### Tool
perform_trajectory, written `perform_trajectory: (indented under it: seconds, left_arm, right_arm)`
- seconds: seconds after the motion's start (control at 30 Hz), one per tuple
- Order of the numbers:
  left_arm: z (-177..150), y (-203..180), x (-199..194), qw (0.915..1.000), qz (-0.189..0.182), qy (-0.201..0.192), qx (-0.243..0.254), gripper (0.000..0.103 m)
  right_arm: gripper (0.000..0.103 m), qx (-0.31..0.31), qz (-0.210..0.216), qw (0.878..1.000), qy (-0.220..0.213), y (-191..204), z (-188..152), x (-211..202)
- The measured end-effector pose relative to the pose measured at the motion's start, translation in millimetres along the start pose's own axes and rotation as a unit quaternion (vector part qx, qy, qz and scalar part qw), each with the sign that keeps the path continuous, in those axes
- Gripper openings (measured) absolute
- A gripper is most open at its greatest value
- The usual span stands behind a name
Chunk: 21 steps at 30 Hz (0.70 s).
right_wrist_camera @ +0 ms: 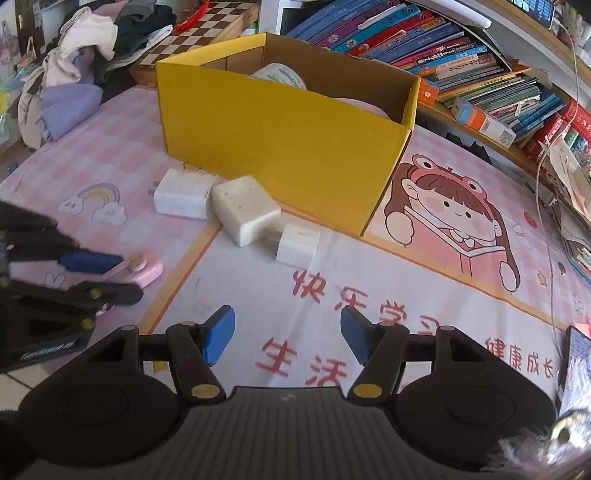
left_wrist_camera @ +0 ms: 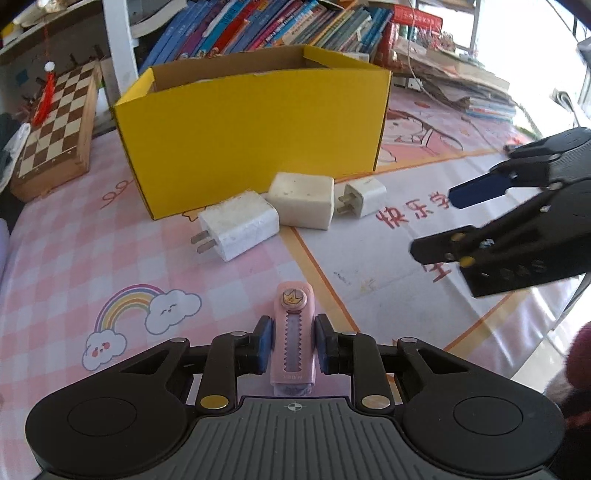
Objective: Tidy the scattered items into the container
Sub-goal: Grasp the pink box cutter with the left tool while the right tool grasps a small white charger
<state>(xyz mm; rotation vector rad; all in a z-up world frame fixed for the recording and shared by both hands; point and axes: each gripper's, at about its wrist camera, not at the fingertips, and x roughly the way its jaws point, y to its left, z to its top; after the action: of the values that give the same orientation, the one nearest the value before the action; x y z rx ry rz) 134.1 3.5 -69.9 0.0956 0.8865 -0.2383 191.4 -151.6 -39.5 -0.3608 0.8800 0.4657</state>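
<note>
My left gripper (left_wrist_camera: 293,343) is shut on a pink retractable eraser (left_wrist_camera: 292,339), low over the mat; the eraser also shows in the right wrist view (right_wrist_camera: 142,269). A yellow cardboard box (left_wrist_camera: 255,129) stands open behind, with some items inside (right_wrist_camera: 284,75). Three white charger plugs lie in front of it: a large one with prongs (left_wrist_camera: 240,225), a yellowed block (left_wrist_camera: 301,199), and a small one (left_wrist_camera: 364,195). My right gripper (right_wrist_camera: 290,334) is open and empty above the mat, short of the small plug (right_wrist_camera: 297,245). It also shows in the left wrist view (left_wrist_camera: 439,225).
A pink cartoon mat (right_wrist_camera: 443,258) covers the table. A chessboard box (left_wrist_camera: 55,125) stands left of the yellow box. Rows and stacks of books (left_wrist_camera: 266,26) line the back and right. A heap of clothes (right_wrist_camera: 74,55) lies at the far left.
</note>
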Motion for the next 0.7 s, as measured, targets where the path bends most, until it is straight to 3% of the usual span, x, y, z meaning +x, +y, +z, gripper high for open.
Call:
perform_trajectory:
  seconds: [0.57, 0.7]
  left_arm:
    - [-1.6, 22.5, -8.7, 0.9984, 0.014, -0.001, -0.055, 0.023]
    - [-0.6, 23.6, -8.2, 0.9983, 0.018, 0.002, -0.055, 0.023]
  right_arm:
    - [0.059, 0.03, 0.009, 0.999, 0.023, -17.2, 40.0, 50.3]
    - [0.053, 0.039, 0.016, 0.998, 0.035, -20.6, 43.8, 62.6]
